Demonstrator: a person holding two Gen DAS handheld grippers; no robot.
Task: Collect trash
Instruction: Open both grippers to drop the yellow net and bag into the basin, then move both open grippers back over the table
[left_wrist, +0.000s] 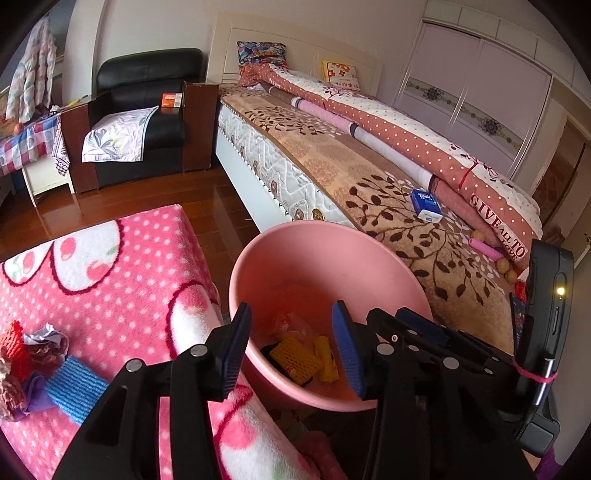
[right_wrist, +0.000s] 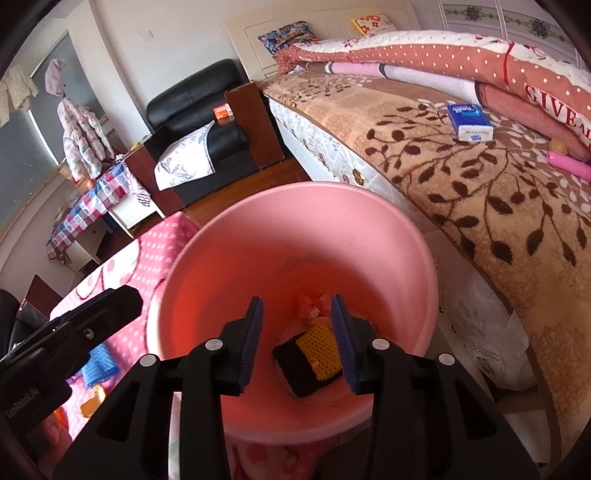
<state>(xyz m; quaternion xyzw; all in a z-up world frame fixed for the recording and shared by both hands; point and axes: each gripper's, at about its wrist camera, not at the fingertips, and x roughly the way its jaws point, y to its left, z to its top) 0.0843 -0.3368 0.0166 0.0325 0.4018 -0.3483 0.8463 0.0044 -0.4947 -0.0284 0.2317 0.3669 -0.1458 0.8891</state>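
Observation:
A pink bin (left_wrist: 317, 258) stands between a pink blanket-covered surface and the bed; it also shows in the right wrist view (right_wrist: 258, 236). Yellow and black foam netting (left_wrist: 295, 356) (right_wrist: 314, 350) and crumpled wrappers lie at its bottom. My left gripper (left_wrist: 291, 345) is open and empty at the bin's near rim. My right gripper (right_wrist: 297, 339) is open and empty directly above the bin's mouth. Crumpled paper (left_wrist: 46, 338), a red net piece (left_wrist: 13, 343) and a blue cloth (left_wrist: 75, 384) lie on the pink blanket (left_wrist: 110, 280) at left.
The bed (left_wrist: 369, 177) at right carries a blue tissue pack (left_wrist: 424, 205), a pink tube (left_wrist: 484, 249) and walnuts (left_wrist: 504, 267). A black armchair (left_wrist: 144, 110) and a side table stand at the back across a wooden floor.

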